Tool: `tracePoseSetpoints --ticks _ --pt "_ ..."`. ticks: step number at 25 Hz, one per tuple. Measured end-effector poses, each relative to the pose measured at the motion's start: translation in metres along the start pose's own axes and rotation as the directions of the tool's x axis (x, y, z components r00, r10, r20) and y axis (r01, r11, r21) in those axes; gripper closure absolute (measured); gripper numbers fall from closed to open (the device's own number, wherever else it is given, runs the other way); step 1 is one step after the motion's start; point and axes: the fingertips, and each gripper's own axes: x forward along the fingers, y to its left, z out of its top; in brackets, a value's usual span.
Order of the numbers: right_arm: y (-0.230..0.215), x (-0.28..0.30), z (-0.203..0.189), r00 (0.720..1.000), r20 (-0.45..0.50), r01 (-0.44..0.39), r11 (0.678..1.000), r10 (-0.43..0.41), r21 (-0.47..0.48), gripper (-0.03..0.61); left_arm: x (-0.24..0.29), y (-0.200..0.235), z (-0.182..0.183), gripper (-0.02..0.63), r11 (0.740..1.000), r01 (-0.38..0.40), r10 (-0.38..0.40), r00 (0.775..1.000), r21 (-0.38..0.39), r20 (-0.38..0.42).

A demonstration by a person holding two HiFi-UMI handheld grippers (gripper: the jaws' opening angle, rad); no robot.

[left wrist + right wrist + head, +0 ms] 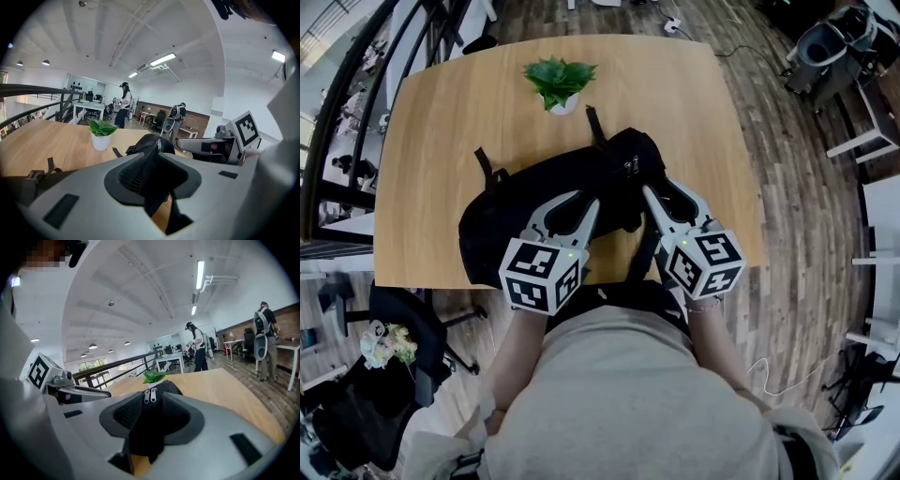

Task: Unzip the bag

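Backpack (534, 202) is the centre of the action: black, lying on its side across the near half of the wooden surface (441, 122), with its rounded zippered end pointing right and a little far. Both tools are right up against that end. On the left, the left tongs (589, 199) reach in from the near side with their jaws apart, and the left gripper view shows dark bag fabric filling the gap between the ribbed pads. On the right, the right tongs (658, 187) also stand apart, set just beside the bag's bulging end. The right gripper view gives the best look, with the two silver zipper pulls (150, 396) hanging side by side at the top of the bag, right between the jaw tips. The pulls sit together at the crest of the bag, so the zip looks closed there. A black strap (487, 169) trails off the bag's far left side onto the wood. Past the bag, near the far edge, a potted plant (560, 82) in a white pot stands well clear of both tools. The person's hands sit low at the near edge, each behind a marker cube.
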Motion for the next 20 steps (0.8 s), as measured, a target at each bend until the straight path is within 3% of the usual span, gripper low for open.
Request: tracePoseSetpoints --ticks 6,11,14,20 --pt "-0.024 0.006 0.009 0.999 -0.010 -0.035 0.999 0.035 -0.010 0.448 0.018 -0.009 0.006 0.515 0.999 -0.034 0.034 0.999 -0.001 0.018" --pt "-0.036 0.014 0.013 0.996 -0.020 -0.086 0.996 0.086 -0.001 0.439 0.037 -0.025 0.005 0.515 0.997 -0.034 0.035 0.999 0.071 -0.007" --pt "-0.039 0.021 0.014 0.992 -0.037 -0.124 0.992 0.124 0.006 0.433 0.048 -0.032 0.003 0.515 0.997 -0.030 0.031 0.999 0.075 -0.019" --pt "-0.039 0.036 0.012 0.976 -0.084 -0.201 0.980 0.200 -0.003 0.430 0.061 -0.033 0.007 0.515 0.987 -0.081 0.085 0.996 0.139 -0.023"
